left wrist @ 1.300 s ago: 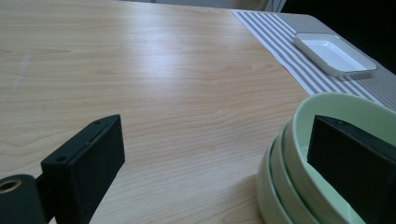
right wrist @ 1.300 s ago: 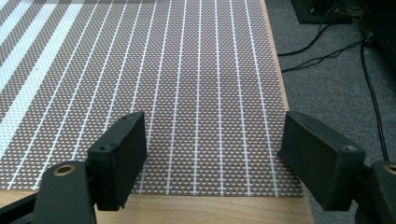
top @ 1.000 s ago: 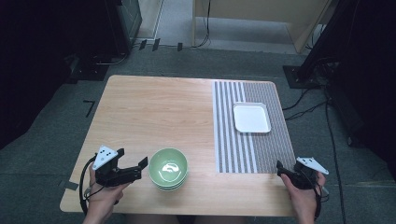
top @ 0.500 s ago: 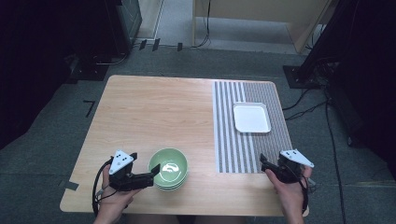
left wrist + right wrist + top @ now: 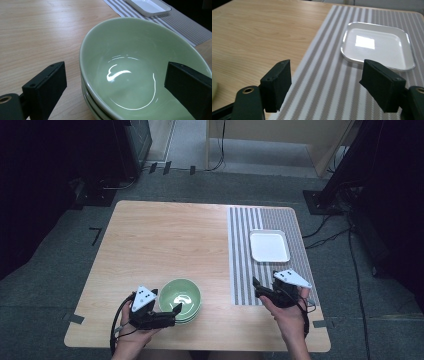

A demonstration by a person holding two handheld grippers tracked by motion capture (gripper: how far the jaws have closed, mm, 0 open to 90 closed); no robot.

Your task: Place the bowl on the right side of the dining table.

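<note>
Both wide-open grippers, left gripper [image 5: 174, 314] and right gripper [image 5: 257, 287], have advanced; stacked glossy green ceramic bowls [image 5: 140, 72] might slip apart.

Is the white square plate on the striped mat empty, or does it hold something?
Empty. The white square plate lies flat on the striped mat, and its bare inside shows only a light reflection in the right gripper view.

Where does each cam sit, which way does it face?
High view: above the person's side, facing forward and down at the table; forearms, left gripper, right gripper.
Left gripper view: on the left gripper, facing the stacked bowls; both jaws wide.
Right gripper view: on the right gripper, facing the mat and tray; both jaws wide.
Shared: tray and mat appear in all views.
</note>
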